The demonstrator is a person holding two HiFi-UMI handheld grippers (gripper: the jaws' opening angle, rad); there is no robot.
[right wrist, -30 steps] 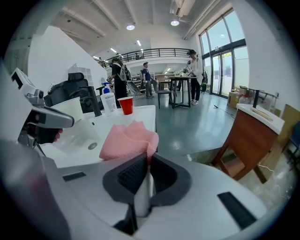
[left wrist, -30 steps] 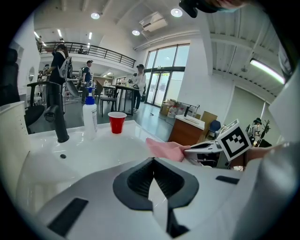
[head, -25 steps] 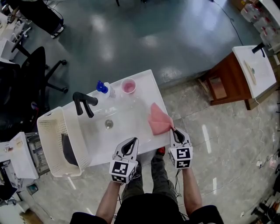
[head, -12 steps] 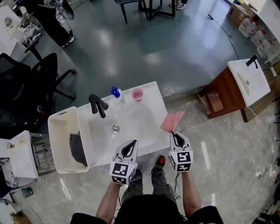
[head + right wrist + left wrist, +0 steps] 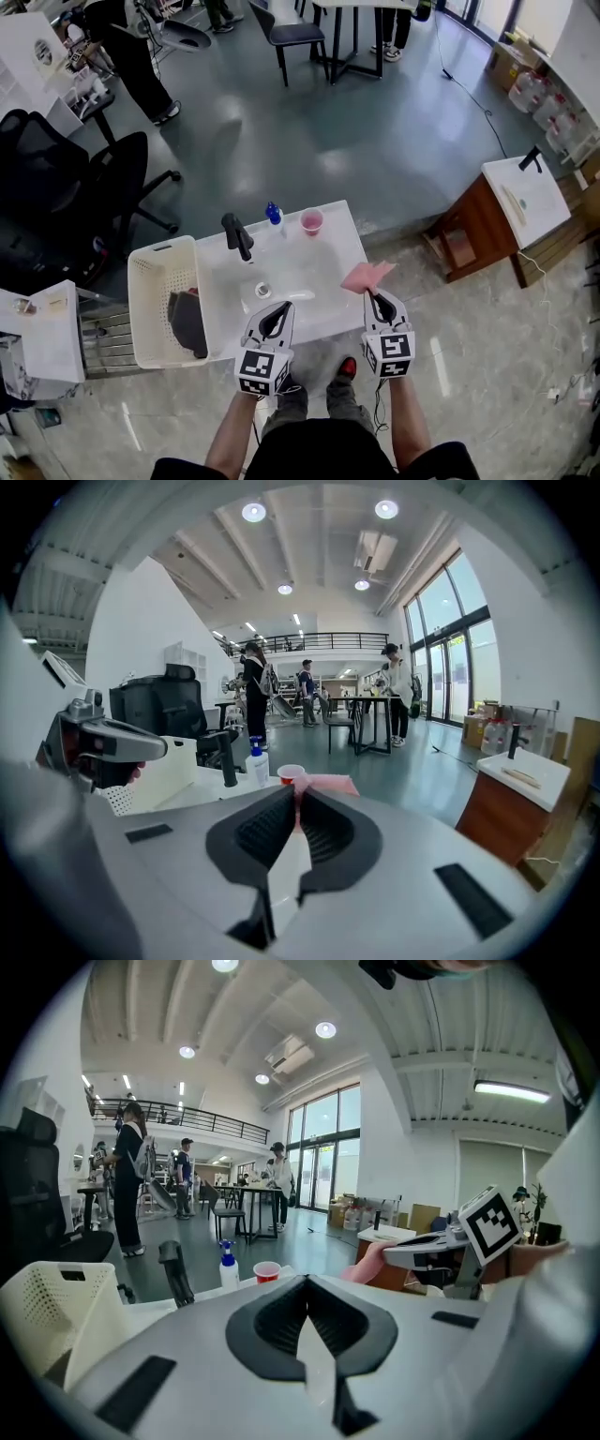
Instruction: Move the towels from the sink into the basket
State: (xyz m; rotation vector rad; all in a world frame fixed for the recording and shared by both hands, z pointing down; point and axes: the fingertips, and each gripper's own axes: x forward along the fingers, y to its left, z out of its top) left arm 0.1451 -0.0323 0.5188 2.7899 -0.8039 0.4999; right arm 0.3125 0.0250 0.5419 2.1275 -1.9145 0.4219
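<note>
The white basket (image 5: 150, 258) stands at the left end of the sink (image 5: 305, 267), with a dark towel (image 5: 187, 323) inside. The left hand-held gripper (image 5: 286, 305) is closed and empty. The right hand-held gripper (image 5: 373, 295) pinches a pink towel (image 5: 366, 276) by its corner. It should probably be carried high across the sink and released only above the basket. No readable writing shows.

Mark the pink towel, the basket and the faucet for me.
pink towel (image 5: 366, 276): head view, middle of the cloth
white basket (image 5: 148, 300): head view, its left wall
black faucet (image 5: 239, 242): head view, its upright neck
</note>
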